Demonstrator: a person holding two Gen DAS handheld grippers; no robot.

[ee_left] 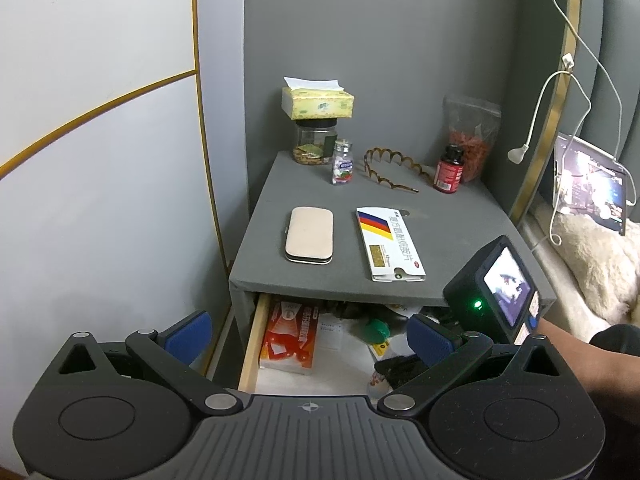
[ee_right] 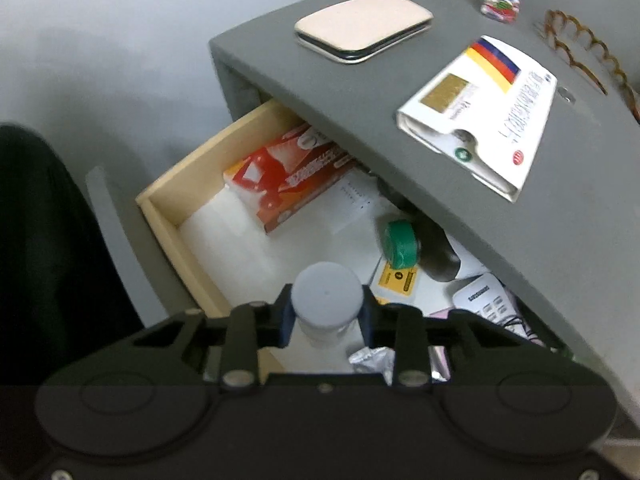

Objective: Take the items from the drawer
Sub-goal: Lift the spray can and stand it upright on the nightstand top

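Note:
The wooden drawer [ee_right: 180,184] of the grey nightstand [ee_left: 340,200] stands pulled out. My right gripper [ee_right: 326,314] is low over it, shut on a white bottle with a pale grey cap [ee_right: 326,296]; both blue pads press on its sides. In the drawer lie a red-orange box [ee_right: 292,176], a green tape roll [ee_right: 400,244], a yellow-labelled card [ee_right: 396,280], a white remote [ee_right: 486,300] and crumpled foil [ee_right: 370,360]. My left gripper [ee_left: 310,334] hangs open above the drawer's front, nothing between its blue pads [ee_left: 192,332].
On the nightstand top lie a beige case [ee_left: 310,236] and a white medicine box [ee_left: 390,244]. Behind them are a wavy headband [ee_left: 394,172], a small clear bottle [ee_left: 343,162], a red bottle [ee_left: 450,170], a jar under a tissue box [ee_left: 318,102], and a bag [ee_left: 472,136]. A bed with a tablet [ee_left: 592,188] is at right.

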